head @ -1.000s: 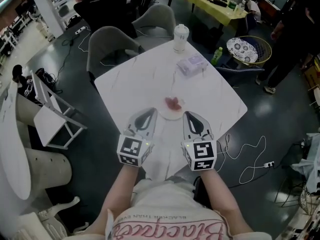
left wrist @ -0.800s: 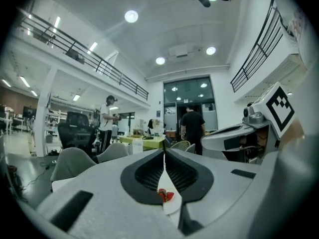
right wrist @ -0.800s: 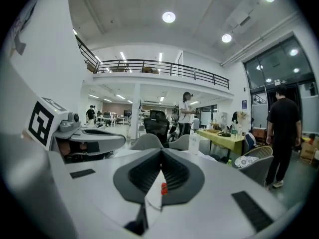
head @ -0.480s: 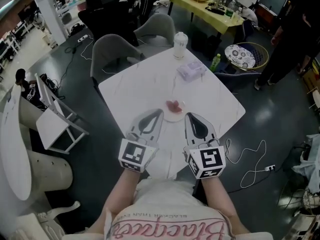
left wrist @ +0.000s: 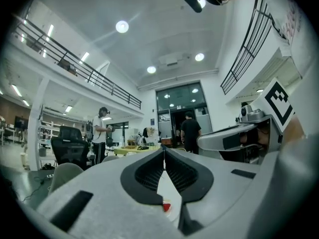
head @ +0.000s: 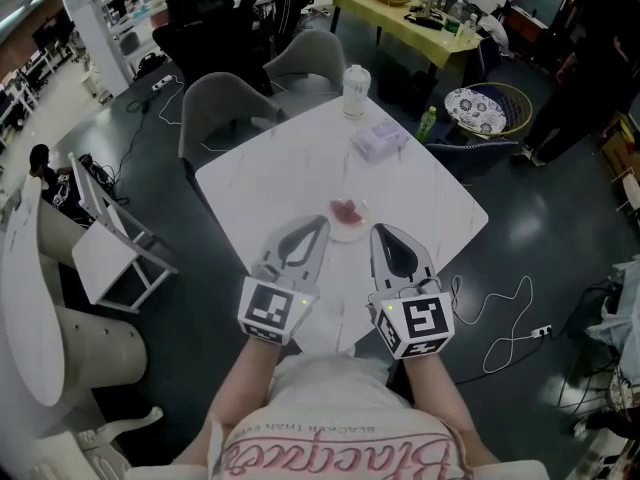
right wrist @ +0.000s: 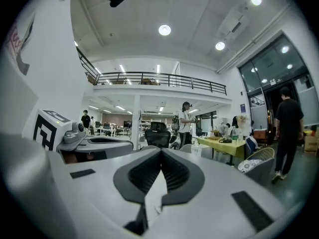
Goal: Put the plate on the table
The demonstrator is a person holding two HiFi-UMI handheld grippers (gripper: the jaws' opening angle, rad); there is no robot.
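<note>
A person in a white shirt with pink lettering (head: 335,460) holds the left gripper (head: 322,223) and the right gripper (head: 377,230) side by side above the near edge of a white marbled tabletop (head: 270,183). A marker cube sits at the back of each tool. In both gripper views the fingers are pressed together at the tips, with nothing caught between them.

The plate (head: 347,232), small and pale with red food (head: 346,209) on it, rests on the tabletop just past the tips, in the gap between the two grippers. Neither gripper has hold of it.

Farther along the tabletop lies a pale packet (head: 378,142), and a lidded white cup (head: 355,80) stands near the far corner. Two grey chairs (head: 222,100) are drawn up at the far left side. To the right, on the dark floor, a white cable (head: 500,313) trails near the tabletop's edge. A green bottle (head: 427,120) stands beside a round basket seat with a patterned cushion (head: 483,108).

Beyond them runs a yellow table (head: 420,20) crowded with objects. In the hall behind, a person in black (left wrist: 190,131) stands by a doorway.
</note>
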